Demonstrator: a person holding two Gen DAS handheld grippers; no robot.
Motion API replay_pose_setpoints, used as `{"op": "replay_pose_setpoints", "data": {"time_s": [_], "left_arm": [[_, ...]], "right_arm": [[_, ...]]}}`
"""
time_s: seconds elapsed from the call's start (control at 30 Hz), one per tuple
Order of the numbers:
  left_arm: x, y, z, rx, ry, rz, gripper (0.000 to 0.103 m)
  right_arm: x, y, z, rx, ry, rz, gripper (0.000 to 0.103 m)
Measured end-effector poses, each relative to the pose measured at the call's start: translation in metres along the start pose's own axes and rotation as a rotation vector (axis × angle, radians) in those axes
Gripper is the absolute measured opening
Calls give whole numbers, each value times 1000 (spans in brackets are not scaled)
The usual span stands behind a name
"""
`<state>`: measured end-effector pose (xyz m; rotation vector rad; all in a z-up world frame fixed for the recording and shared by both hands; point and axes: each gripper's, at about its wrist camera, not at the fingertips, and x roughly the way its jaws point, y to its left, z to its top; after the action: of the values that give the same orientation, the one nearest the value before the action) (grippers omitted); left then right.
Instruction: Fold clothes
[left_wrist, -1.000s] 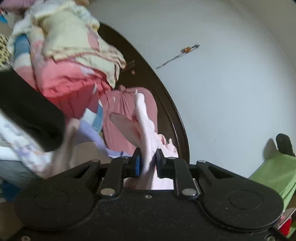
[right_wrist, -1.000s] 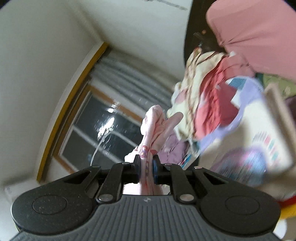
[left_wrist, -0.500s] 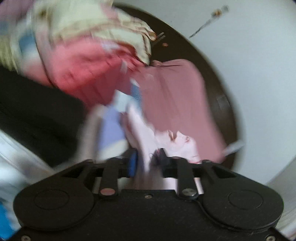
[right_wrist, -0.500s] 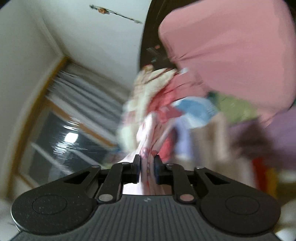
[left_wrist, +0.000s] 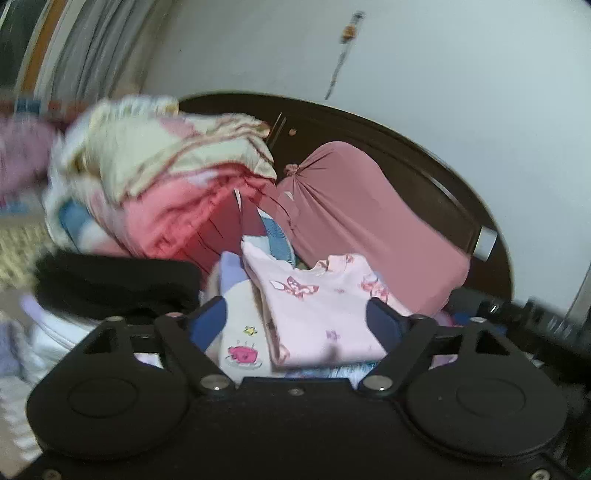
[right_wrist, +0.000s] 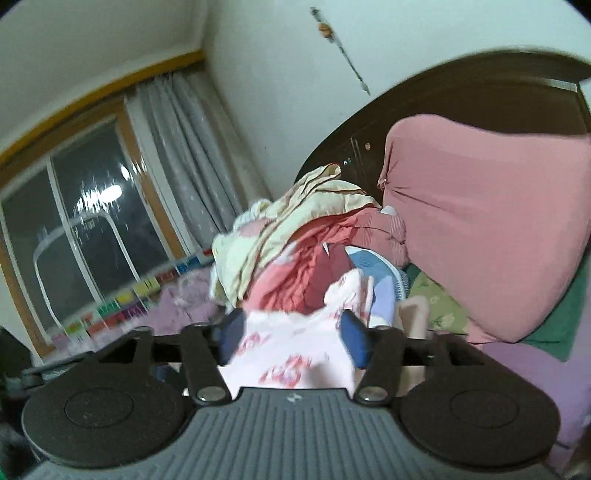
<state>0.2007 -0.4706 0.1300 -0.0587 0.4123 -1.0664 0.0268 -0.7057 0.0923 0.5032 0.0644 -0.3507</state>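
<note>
A: Both pairs of fingers have just been opening. The left gripper (left_wrist: 295, 321) stands wide, and the pink butterfly top (left_wrist: 317, 314) lies loose between its fingers, folded, no pad pressing it

B: Same on the right gripper (right_wrist: 291, 339), spread wide with the pink cloth sagging in the gap. It's blurred there, so I'd guess free rather than pinched

A: Where does it sit?

B: On the bed, in front of the heap of clothes (left_wrist: 166, 184), beside the pink pillow (left_wrist: 362, 221)

A: Handling?

B: Light, limp cotton by the look of it, no stiffness at all. It'll slump and unfold if lifted by one corner. Take it at two edges of the folded stack, both layers together

A: And the room?

B: Dark headboard (right_wrist: 461, 99) against a white wall, grey curtain (right_wrist: 184, 147) by a dark window (right_wrist: 74, 229). The bed is crowded, little bare space
</note>
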Motion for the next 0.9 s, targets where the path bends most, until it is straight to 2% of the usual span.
{"op": "replay_pose_setpoints", "data": {"time_s": [0.07, 0.13, 0.17, 0.3, 0.43, 0.53, 0.6, 0.9], "left_arm": [[-9, -11, -2, 56, 4, 39, 97], [-18, -21, -2, 101, 9, 80, 103], [-22, -26, -1, 126, 8, 96, 103], [-39, -39, 1, 182, 3, 136, 103], [-54, -46, 3, 179, -4, 155, 103], [-63, -47, 4, 118, 22, 182, 103], [-68, -49, 6, 107, 49, 173, 103], [-93, -69, 4, 148, 50, 219, 103]], "right_arm": [[-13, 9, -2, 5, 18, -27, 81], [-25, 15, -3, 9, 22, -57, 93], [-30, 18, -3, 11, 24, -72, 103], [-49, 34, 1, -6, 39, -120, 103], [-59, 50, 5, -48, 84, -188, 103], [-65, 60, 5, -62, 142, -242, 103], [-69, 65, 5, -71, 161, -260, 103], [-93, 89, 5, -133, 180, -314, 103]]}}
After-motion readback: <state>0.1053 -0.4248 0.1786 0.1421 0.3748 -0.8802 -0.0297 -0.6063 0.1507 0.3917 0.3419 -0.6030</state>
